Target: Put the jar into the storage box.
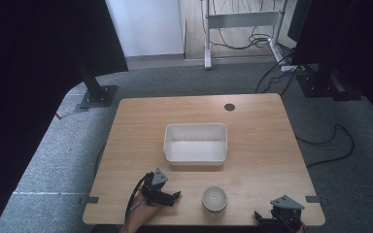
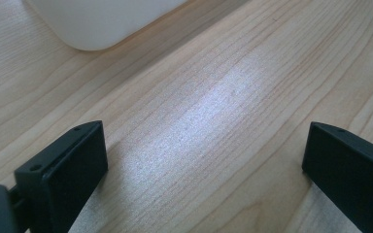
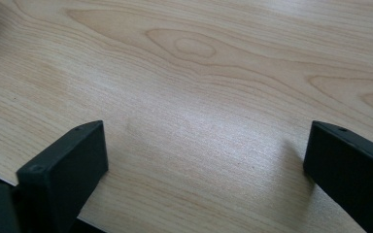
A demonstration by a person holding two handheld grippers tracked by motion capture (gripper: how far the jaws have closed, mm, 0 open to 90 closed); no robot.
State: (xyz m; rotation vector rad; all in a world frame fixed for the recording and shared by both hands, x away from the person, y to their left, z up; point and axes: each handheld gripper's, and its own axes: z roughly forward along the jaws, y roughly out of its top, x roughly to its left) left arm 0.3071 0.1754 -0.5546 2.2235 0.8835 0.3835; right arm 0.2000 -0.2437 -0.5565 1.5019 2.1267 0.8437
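Overhead, pale wooden table (image 1: pixel 272 145) on grey carpet (image 1: pixel 53 160), dark curtains (image 1: pixel 24 73) beside.

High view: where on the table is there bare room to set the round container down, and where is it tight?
Bare wood lies left and right of the white bin, and behind it up to the dark hole. The near edge is tight: the round container sits between the left gripper and the right gripper, both with jaws open.

Grey carpet (image 1: pixel 53 150) surrounded the wooden tabletop (image 1: pixel 267 145); black cables (image 1: pixel 330 145) (loosely trailing) lay beneath a white wall (image 1: pixel 148 26).
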